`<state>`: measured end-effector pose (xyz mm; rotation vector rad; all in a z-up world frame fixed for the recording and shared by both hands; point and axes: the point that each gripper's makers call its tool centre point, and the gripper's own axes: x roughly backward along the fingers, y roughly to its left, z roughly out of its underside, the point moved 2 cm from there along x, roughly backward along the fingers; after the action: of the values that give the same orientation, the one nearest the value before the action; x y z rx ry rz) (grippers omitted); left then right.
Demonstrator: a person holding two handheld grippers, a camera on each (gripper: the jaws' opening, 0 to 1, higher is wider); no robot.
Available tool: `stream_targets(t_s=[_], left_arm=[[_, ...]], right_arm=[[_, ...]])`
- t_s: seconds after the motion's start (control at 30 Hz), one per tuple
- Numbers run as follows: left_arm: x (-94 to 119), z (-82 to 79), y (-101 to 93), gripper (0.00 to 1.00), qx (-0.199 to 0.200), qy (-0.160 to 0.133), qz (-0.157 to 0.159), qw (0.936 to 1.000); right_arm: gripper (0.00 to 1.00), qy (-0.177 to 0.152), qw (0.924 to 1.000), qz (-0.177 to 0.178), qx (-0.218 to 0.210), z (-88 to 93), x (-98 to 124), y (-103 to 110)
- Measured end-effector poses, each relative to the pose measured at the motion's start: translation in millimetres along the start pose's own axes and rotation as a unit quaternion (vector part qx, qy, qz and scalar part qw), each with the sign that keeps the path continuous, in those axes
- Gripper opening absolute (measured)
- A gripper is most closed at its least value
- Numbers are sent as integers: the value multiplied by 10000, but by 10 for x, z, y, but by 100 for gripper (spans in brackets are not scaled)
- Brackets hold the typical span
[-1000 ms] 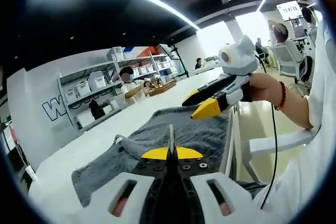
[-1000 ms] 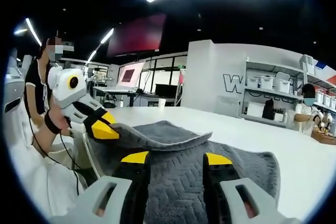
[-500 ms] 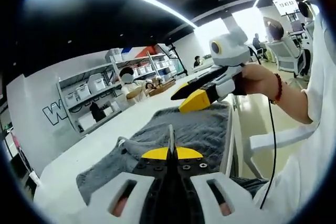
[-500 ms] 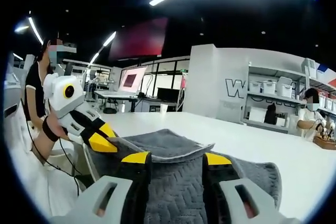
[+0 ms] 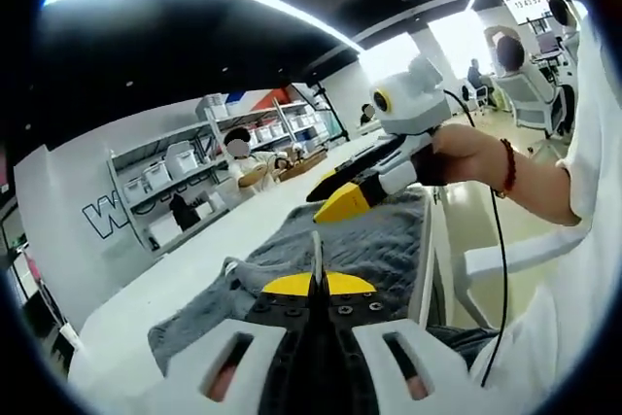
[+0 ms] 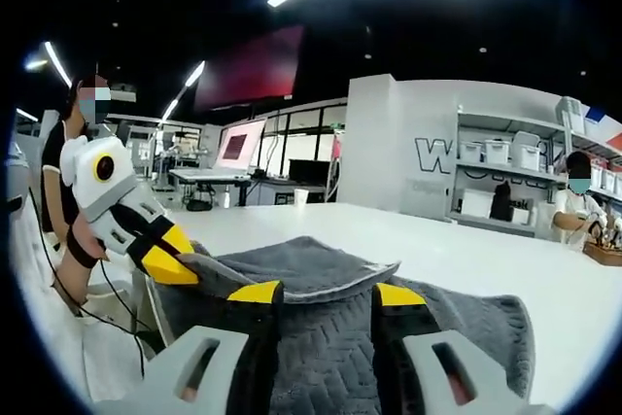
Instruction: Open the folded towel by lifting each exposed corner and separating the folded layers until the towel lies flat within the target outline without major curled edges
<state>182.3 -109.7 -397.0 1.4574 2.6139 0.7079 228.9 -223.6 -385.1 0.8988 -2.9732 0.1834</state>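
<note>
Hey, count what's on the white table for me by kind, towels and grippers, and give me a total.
Grey towel: 1
Grippers: 2, the left gripper shut on a lifted towel corner, the right gripper open over the towel
White table: 1
Total: 4

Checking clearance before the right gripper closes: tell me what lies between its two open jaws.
In the right gripper view, the grey towel lies between the right gripper jaws, nothing else.
</note>
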Motion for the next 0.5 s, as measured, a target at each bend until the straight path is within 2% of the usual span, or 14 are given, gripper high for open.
stream_targets(t_s=[0.13, 0.33, 0.5], left_arm=[[32, 14, 26, 2, 51, -40, -28, 10000], [59, 8, 41, 2, 95, -112, -45, 9999], [72, 20, 46, 2, 113, -98, -25, 9999]], right_arm=[[32, 55, 10000, 6, 4, -2, -30, 3], [32, 343, 9994, -38, 82, 39, -224, 34], [32, 266, 9993, -212, -120, 24, -271, 78]])
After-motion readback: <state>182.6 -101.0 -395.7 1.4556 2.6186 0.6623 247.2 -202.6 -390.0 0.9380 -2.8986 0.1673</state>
